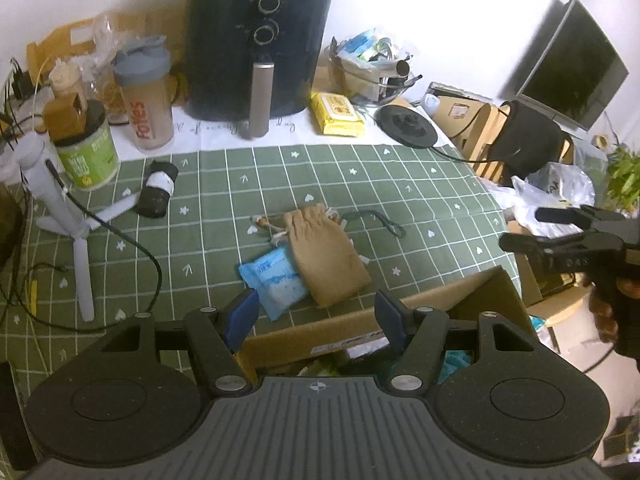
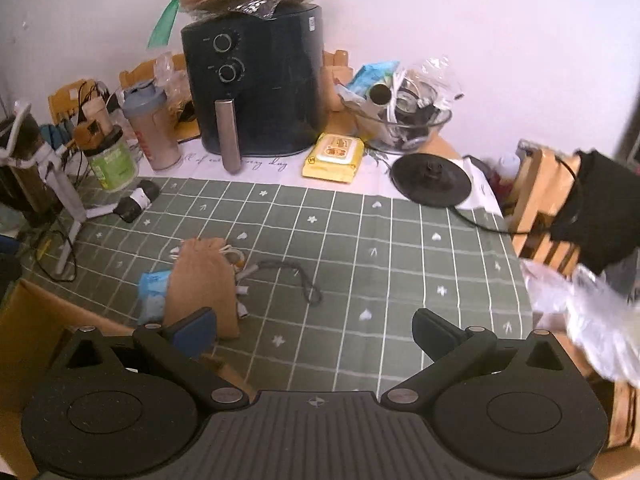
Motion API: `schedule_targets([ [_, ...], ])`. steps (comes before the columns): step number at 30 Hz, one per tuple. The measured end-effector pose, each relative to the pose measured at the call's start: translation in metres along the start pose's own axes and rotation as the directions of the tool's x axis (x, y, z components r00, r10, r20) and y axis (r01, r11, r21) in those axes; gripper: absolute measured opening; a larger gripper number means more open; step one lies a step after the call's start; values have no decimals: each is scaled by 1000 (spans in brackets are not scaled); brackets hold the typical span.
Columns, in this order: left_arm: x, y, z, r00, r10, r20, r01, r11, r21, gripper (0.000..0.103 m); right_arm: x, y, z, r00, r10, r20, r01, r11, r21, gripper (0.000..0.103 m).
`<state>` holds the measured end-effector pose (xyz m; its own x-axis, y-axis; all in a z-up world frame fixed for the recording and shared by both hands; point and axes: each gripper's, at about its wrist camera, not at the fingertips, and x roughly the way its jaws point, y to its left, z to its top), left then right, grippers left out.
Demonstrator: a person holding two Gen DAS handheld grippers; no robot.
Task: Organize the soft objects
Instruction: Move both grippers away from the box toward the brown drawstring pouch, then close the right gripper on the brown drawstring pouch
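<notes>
One monitor, left view only

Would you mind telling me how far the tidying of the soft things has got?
Done: some items already lie in the cardboard box. In hand: nothing; both the left tongs and right tongs are open and empty. Left: the brown drawstring pouch, blue tissue pack and dark cord on the tablecloth.
</notes>
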<state>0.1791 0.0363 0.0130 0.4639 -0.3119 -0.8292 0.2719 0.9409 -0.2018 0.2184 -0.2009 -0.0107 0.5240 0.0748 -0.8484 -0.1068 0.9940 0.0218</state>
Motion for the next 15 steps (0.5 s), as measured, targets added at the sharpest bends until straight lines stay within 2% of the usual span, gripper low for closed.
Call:
schedule_targets([
  [10, 3, 7, -9, 999, -29, -28, 28, 999, -44, 63, 47, -2, 24, 995, 80, -63, -84, 995, -58, 103],
  [15, 2, 9, -11, 999, -31, -29, 29, 998, -57, 63, 76, -5, 33, 983, 140, -117, -149, 986, -73, 103],
])
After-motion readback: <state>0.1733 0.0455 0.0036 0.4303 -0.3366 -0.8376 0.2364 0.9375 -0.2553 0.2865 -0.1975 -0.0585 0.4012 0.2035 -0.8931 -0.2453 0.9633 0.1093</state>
